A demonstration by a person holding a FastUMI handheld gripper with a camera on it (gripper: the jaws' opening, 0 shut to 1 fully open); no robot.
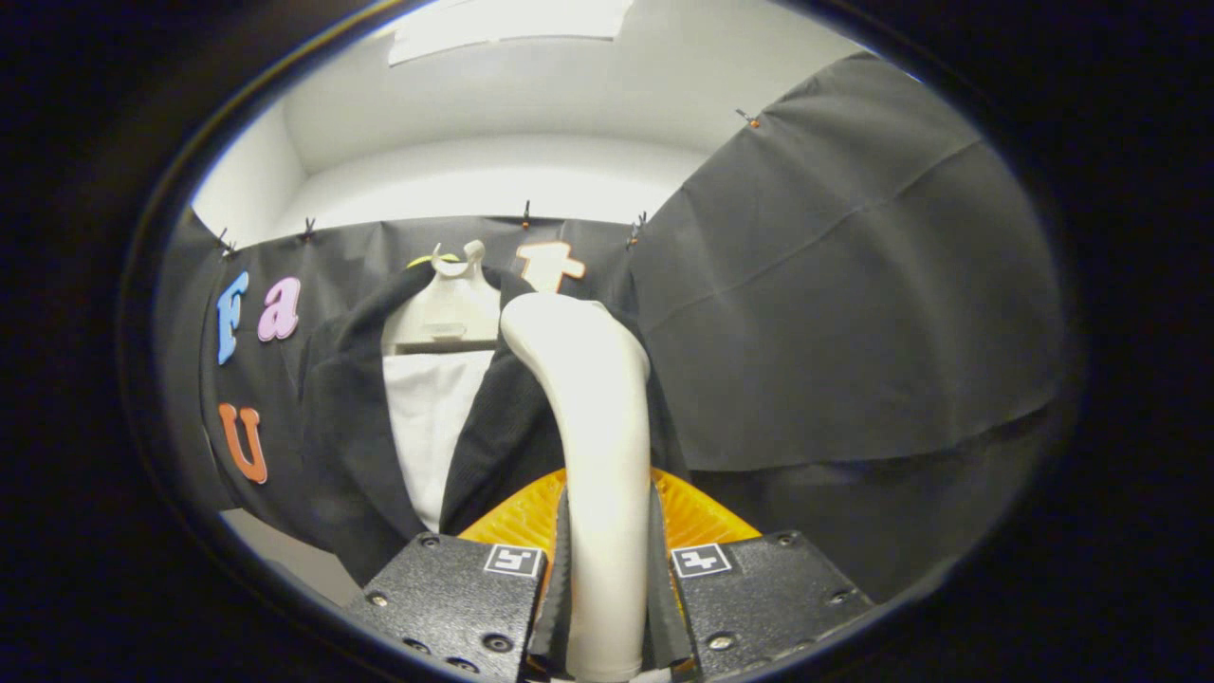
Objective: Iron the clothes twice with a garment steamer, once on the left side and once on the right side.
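My gripper (607, 569) is shut on the white garment steamer (593, 427); both black fingers press on its handle. The steamer rises from between the fingers and its curved head tips toward the clothes. Ahead hangs a black jacket (351, 436) over a white shirt (432, 427) on a white hanger (450, 304). The steamer head sits in front of the jacket's right lapel and right side, hiding part of it. Whether the head touches the cloth I cannot tell.
An orange ribbed part (697, 517) shows just behind the fingers at the steamer's base. A black cloth wall (854, 313) stands close on the right and behind the jacket. A white wall (493, 180) and ceiling rise above.
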